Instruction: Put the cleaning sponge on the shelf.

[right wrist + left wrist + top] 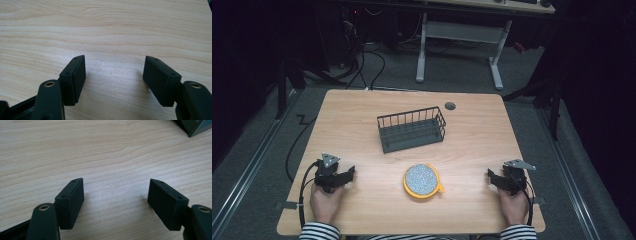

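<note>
While claws gape, basket (412, 129) stands apart.

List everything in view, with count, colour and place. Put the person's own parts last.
Table: one, light wood, centre of the high view.
Wire basket: one, black, middle of the table, toward the far edge.
Round sponge: one, speckled grey on a yellow base, near the front edge, between the grippers.
Grommet: one, dark grey, far edge of the table.
Desk frame: one, white, on the floor behind.
Left hand-held gripper: one, black, front left, jaws open.
Right hand-held gripper: one, black, front right, jaws open.
Sleeves: two, striped black and white, bottom edge.
</note>
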The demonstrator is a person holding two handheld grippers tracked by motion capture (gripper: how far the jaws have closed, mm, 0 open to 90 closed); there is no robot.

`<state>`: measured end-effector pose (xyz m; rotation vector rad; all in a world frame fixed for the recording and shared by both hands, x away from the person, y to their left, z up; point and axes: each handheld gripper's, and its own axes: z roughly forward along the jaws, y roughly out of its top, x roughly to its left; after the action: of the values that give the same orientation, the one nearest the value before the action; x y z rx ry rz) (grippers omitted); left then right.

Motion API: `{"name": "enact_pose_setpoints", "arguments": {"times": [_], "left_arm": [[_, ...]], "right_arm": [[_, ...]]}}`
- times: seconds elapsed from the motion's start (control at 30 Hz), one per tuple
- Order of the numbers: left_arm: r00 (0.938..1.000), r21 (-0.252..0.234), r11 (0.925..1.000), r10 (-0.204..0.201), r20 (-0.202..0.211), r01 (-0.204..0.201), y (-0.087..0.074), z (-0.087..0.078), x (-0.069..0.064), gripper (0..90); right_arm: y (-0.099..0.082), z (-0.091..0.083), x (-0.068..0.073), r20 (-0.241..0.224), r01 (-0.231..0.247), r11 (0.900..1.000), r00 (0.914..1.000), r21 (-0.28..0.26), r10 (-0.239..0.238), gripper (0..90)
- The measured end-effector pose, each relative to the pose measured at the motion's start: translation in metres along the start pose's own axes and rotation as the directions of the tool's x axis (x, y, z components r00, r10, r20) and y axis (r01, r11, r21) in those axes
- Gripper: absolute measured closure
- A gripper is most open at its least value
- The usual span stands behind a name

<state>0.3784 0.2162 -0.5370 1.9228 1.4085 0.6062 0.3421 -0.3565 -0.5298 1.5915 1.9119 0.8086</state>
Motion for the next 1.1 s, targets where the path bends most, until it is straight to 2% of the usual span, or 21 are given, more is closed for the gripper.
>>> {"name": "enact_pose_setpoints", "arguments": {"times": [0.37,0.47,0.63,0.7,0.8,0.87,0.93,1.0,1.1], "left_arm": [[1.0,0.0,1.0,0.0,0.0,0.0,0.001,0.001,0.0,30.1],[0.9999,0.003,0.9999,0.012,0.001,-0.012,0.002,0.002,-0.001,28.7],[0.9999,0.032,0.9995,0.009,0.011,-0.009,0.007,0.003,-0.002,29.3],[0.9992,0.03,0.9994,-0.017,0.036,0.016,0.009,0.003,-0.001,31.3],[0.9986,0.034,0.999,-0.031,0.042,0.03,0.009,0.002,0.0,31.5],[0.996,0.038,0.9978,-0.057,0.068,0.055,0.01,0.001,0.001,32.4],[0.9949,0.044,0.9968,-0.07,0.072,0.067,0.01,0.001,0.002,32.5],[0.9941,0.059,0.9959,-0.072,0.081,0.068,0.012,0.0,0.003,32.9],[0.995,0.055,0.997,-0.06,0.081,0.055,0.015,-0.002,0.002,32.7]], "right_arm": [[0.0,0.0,0.0,0.0,0.0,1.0,1.0,0.0,0.0,34.6],[0.0,0.0,0.0,0.0,-0.001,1.0,1.0,0.0,0.001,34.7],[0.0,0.0,0.0,-0.001,0.003,1.0,1.0,0.0,-0.003,34.9],[0.0,0.0,0.0,-0.002,0.009,1.0,1.0,-0.002,-0.009,34.8],[0.0,0.0,0.0,-0.003,0.008,1.0,1.0,-0.001,-0.008,34.8],[0.0,0.0,0.001,-0.005,0.004,1.0,1.0,0.001,-0.004,34.8],[0.0,0.0,0.001,-0.005,0.006,1.0,1.0,0.0,-0.006,34.8],[0.0,0.0,0.001,-0.006,0.006,1.0,1.0,0.0,-0.006,34.9],[0.0,0.0,0.001,-0.006,0.006,1.0,1.0,0.0,-0.006,34.8]]}}
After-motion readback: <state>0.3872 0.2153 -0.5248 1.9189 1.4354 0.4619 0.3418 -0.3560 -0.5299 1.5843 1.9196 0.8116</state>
